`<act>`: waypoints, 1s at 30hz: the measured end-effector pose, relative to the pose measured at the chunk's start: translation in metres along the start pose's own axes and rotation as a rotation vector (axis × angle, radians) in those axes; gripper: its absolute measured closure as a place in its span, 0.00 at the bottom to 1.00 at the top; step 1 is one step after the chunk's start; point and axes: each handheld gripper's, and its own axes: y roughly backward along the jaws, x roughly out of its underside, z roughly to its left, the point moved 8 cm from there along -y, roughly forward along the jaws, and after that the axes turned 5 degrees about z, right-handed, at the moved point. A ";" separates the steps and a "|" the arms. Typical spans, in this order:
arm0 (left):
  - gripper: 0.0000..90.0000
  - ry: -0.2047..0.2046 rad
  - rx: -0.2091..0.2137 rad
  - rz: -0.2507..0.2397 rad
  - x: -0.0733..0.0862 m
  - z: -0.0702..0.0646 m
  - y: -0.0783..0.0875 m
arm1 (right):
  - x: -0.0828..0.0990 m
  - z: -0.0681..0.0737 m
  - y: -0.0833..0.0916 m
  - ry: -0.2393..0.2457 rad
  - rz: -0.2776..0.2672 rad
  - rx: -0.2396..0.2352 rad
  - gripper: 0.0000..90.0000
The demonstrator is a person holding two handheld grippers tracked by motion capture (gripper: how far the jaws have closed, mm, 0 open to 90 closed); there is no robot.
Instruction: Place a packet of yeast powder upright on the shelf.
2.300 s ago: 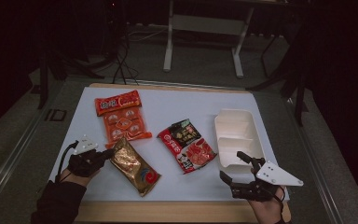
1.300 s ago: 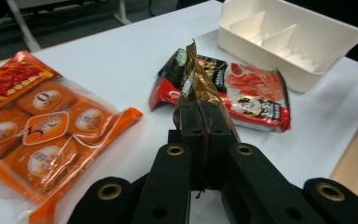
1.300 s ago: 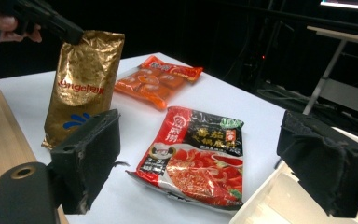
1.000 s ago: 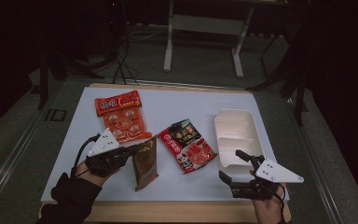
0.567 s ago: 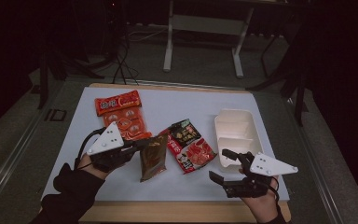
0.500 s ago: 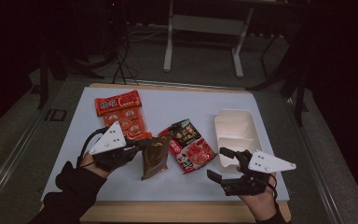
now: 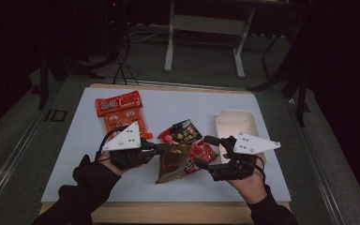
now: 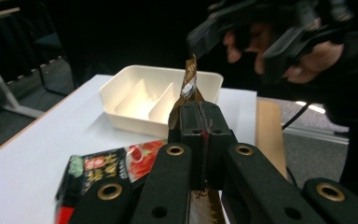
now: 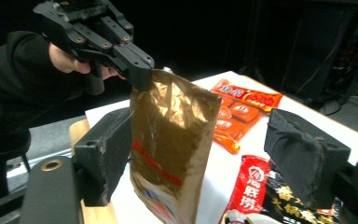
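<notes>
The right gripper [image 7: 207, 152] has come in from the table's right edge, and its jaws, just closing, stand wide around the brown pouch [image 7: 172, 161] without pressing. The left gripper [image 7: 168, 148] pinches the pouch's top corner; earlier flat, it now hangs lifted before the red snack packet [image 7: 187, 136] and white tray [image 7: 236, 123].

The brown pouch [image 7: 172, 161], earlier flat near the table's front edge, now hangs off it, pinched at its top corner by the left gripper [image 7: 165, 149], while the right gripper [image 7: 205, 151] has moved in beside it, jaws just closing around it
</notes>
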 end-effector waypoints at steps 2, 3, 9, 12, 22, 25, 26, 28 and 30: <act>1.00 0.001 0.017 -0.014 -0.003 -0.004 -0.002 | 0.001 -0.001 -0.004 -0.006 0.004 -0.009 0.29; 1.00 -0.004 0.018 -0.015 -0.005 -0.006 -0.004 | 0.001 -0.001 -0.006 -0.012 0.011 -0.023 0.31; 1.00 0.018 0.030 -0.043 -0.012 -0.010 -0.008 | 0.007 -0.001 -0.011 0.018 0.054 -0.045 0.51; 1.00 0.028 0.025 -0.050 -0.013 -0.010 -0.011 | 0.008 0.000 -0.012 0.019 0.071 -0.065 0.60; 1.00 0.043 0.014 -0.037 -0.010 -0.007 -0.012 | 0.009 -0.002 -0.010 0.020 0.120 -0.093 0.98; 1.00 0.051 0.011 -0.040 -0.009 -0.005 -0.011 | 0.008 -0.001 -0.009 0.017 0.129 -0.110 0.99; 1.00 0.058 0.014 -0.040 -0.009 -0.005 -0.011 | 0.007 0.000 -0.009 0.012 0.126 -0.117 0.99; 0.99 0.056 0.010 -0.046 -0.011 -0.004 -0.009 | 0.006 0.000 -0.009 0.005 0.122 -0.122 1.00; 0.97 0.057 0.013 -0.051 -0.012 -0.005 -0.008 | 0.005 -0.001 -0.008 -0.005 0.115 -0.135 1.00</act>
